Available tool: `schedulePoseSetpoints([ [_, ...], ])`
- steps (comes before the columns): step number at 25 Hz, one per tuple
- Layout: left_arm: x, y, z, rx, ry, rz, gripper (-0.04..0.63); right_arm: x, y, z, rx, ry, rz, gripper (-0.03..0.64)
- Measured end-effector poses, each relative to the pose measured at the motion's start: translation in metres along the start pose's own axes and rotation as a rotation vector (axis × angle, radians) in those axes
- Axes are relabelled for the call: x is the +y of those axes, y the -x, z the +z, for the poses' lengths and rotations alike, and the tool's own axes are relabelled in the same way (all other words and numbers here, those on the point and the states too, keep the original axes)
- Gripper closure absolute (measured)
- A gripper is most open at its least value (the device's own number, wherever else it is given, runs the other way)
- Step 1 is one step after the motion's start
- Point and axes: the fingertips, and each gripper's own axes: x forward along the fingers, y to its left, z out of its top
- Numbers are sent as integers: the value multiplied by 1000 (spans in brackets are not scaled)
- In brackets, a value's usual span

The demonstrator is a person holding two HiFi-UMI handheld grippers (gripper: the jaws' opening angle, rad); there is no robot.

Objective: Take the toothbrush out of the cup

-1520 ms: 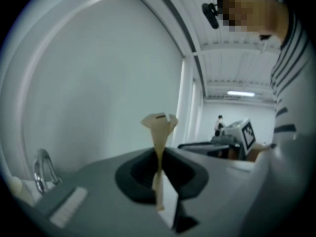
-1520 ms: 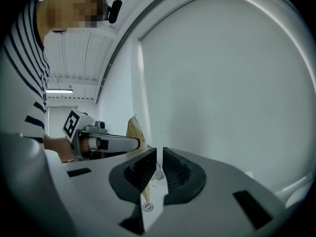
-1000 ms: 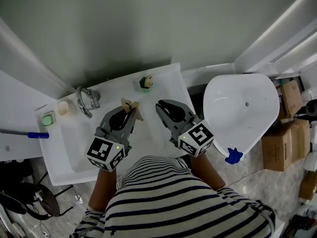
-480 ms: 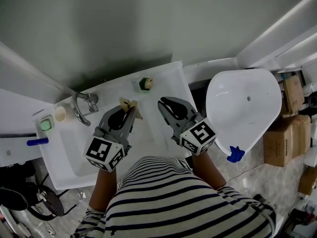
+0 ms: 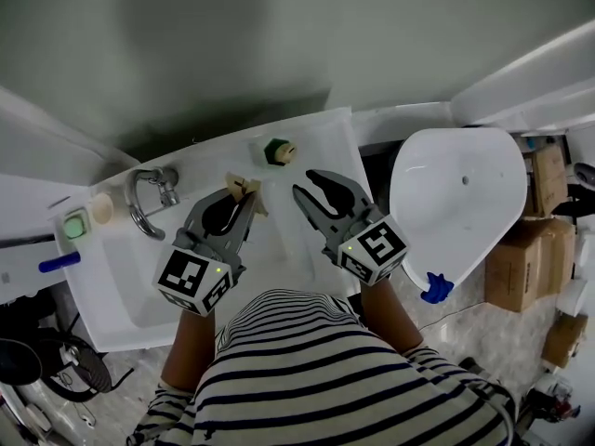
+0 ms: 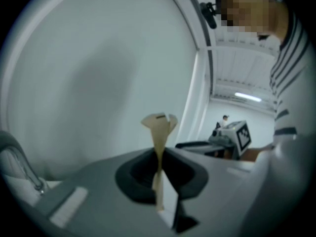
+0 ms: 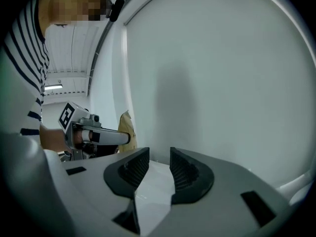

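My left gripper (image 5: 244,199) is shut on a thin cream-coloured piece (image 6: 159,127) that flares out past the jaw tips; it also shows in the head view (image 5: 244,188). It hovers over the white basin (image 5: 112,286). My right gripper (image 5: 310,186) hangs beside it to the right, its jaws opening with nothing between them (image 7: 159,164). A small green cup (image 5: 276,150) with something pale in it stands on the basin's far rim, just beyond both grippers. What the cream piece is I cannot tell.
A chrome tap (image 5: 149,199) stands at the basin's far left, with a beige cup (image 5: 101,208) and a green-topped holder (image 5: 73,223) beside it. A blue-handled item (image 5: 58,262) lies further left. A white toilet (image 5: 456,203) and cardboard boxes (image 5: 521,258) are to the right.
The jaws of my right gripper have parted. Both grippers have shifted a little over the basin, the left still clamped on the cream piece.
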Motion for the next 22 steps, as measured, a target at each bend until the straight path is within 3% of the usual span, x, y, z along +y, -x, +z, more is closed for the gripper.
schedulePoseSetpoints([
  [13,29,-29,-20,21,59,-15,566,-42,-36,-32,85,-11,-39,411],
  [22,41,-38,-30,37,88,-16,566,-54,-60,-50,122,-26,-35,400],
])
